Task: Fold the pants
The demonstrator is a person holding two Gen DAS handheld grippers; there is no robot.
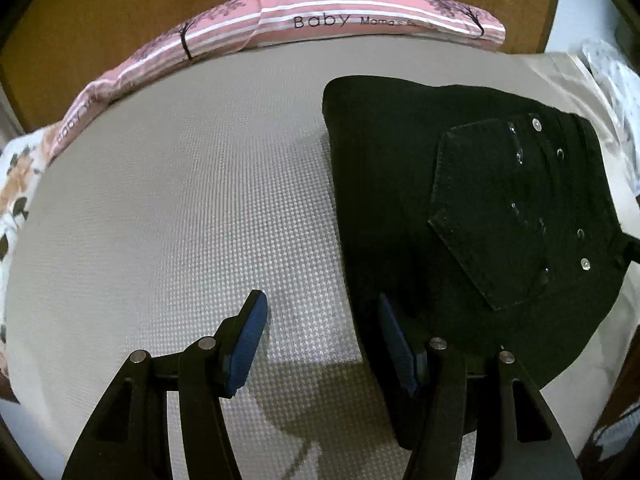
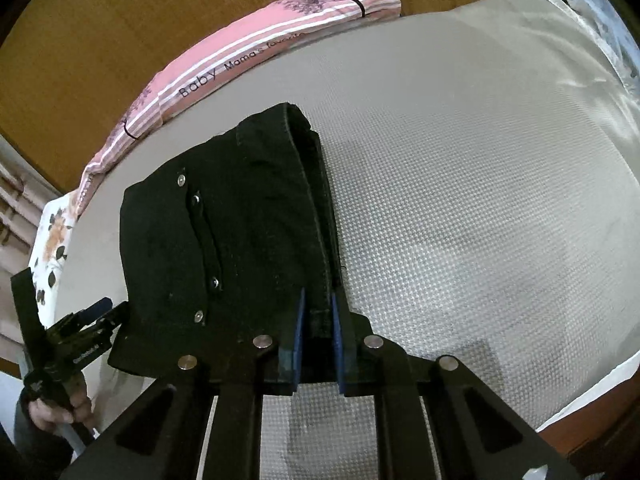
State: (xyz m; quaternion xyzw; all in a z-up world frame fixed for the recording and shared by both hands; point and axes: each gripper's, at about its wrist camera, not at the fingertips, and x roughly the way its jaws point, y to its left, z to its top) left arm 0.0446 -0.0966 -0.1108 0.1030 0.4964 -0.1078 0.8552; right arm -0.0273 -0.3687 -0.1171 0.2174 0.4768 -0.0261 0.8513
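The black pants (image 1: 460,208) lie folded into a compact stack on the grey textured mat (image 1: 200,200), back pocket and rivets facing up. My left gripper (image 1: 320,320) is open and empty, hovering at the stack's near left edge; its right finger overlaps the cloth. In the right wrist view the pants (image 2: 240,220) fill the left centre. My right gripper (image 2: 318,312) is shut on the folded edge of the pants, the cloth pinched between its blue pads (image 2: 298,332). The left gripper also shows in the right wrist view (image 2: 100,308), at the lower left, held by a hand.
A pink striped "Baby" pillow (image 1: 320,16) lies along the far edge of the mat against a wooden headboard (image 1: 100,20). A floral sheet (image 1: 16,184) shows at the left. The mat (image 2: 480,200) stretches right of the pants.
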